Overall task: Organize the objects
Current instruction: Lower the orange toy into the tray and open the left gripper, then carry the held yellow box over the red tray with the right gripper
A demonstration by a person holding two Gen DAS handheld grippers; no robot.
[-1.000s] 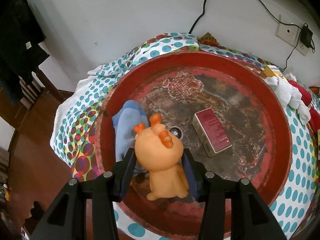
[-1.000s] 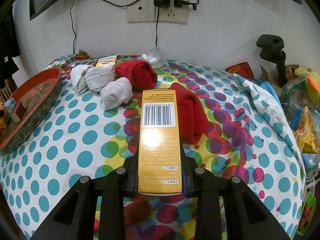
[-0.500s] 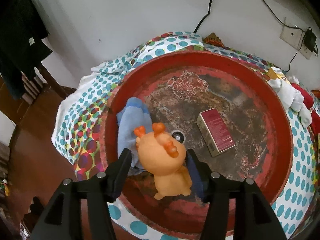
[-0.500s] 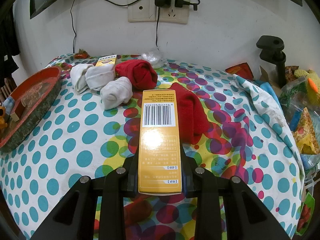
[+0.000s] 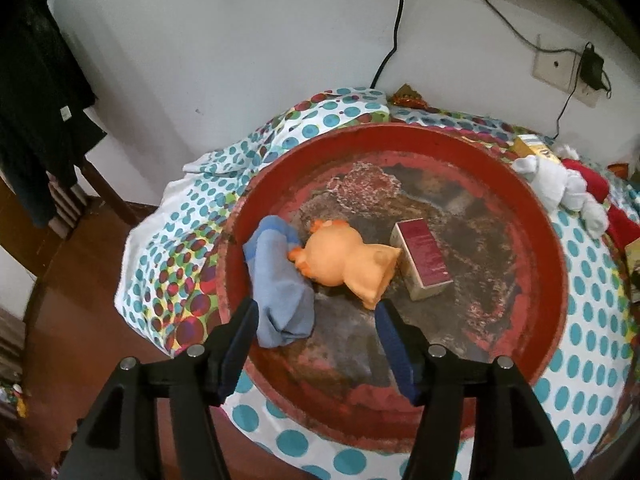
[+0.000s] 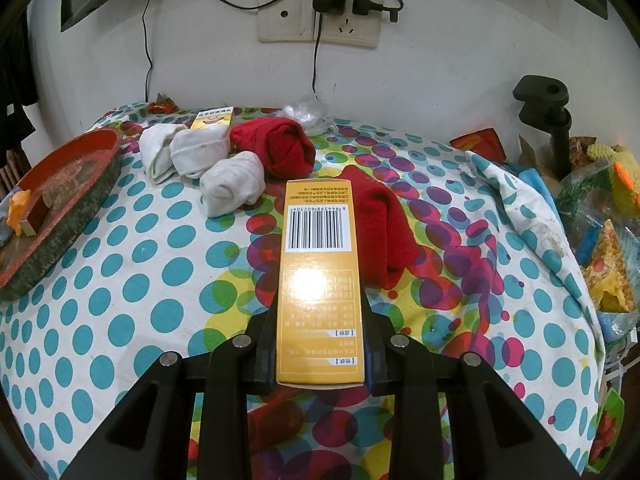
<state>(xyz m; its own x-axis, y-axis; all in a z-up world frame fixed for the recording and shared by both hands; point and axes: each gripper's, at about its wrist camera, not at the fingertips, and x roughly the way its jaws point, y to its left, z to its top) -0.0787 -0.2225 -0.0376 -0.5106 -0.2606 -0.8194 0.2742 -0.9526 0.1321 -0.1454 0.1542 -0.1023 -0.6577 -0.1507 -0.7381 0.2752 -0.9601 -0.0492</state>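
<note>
Left wrist view: left gripper [image 5: 316, 310] jaws have just been opening, now wide and empty above the round red worn tray [image 5: 556, 292]. The soft orange rubber animal toy [image 5: 344, 260] lies on its side in the tray, long axis across it, head touching the crumpled blue sock [image 5: 280, 292], feet by the maroon carton [image 5: 424, 258].

Right wrist view: right gripper [image 6: 320, 360] is clamped on the glossy yellow cardboard box [image 6: 320, 280], long axis pointing away, barcode end far, over the polka-dot cloth [image 6: 120, 300].

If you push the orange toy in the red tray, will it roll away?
Probably not far. The orange toy lies on its side, lumpy and uneven, wedged between the blue sock and the maroon box. It looks like soft rubber, so likely light and squashy.
</note>
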